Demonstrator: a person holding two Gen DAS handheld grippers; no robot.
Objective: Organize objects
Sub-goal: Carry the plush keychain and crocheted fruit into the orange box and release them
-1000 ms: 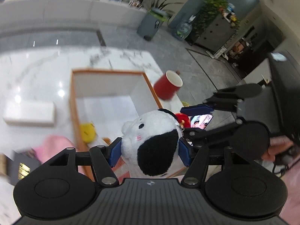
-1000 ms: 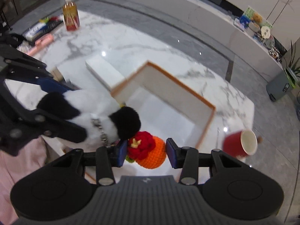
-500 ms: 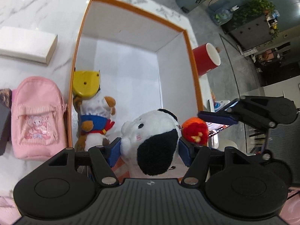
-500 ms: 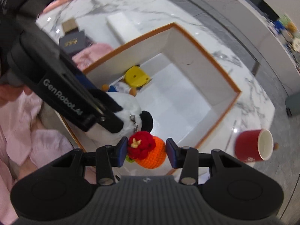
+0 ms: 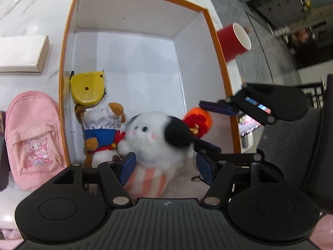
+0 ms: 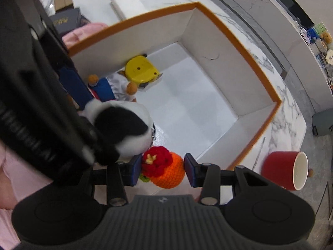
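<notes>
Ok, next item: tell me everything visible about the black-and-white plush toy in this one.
The black-and-white plush toy is a round, fluffy white animal with one large black ear, small dark eyes, pink cheek marks and a pink-and-white striped lower part. A small metal chain shows near its head in the right wrist view. It sits between the fingers of the left gripper, low inside the orange-rimmed box. It presses against the chef-hat bear plush, with the orange crocheted toy on its other side.

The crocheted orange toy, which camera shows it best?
The right wrist view. There the crocheted orange toy sits close and unobstructed between the right gripper pads, red flower on top. In the left wrist view it is partly hidden behind the black-and-white plush and slightly blurred.
</notes>
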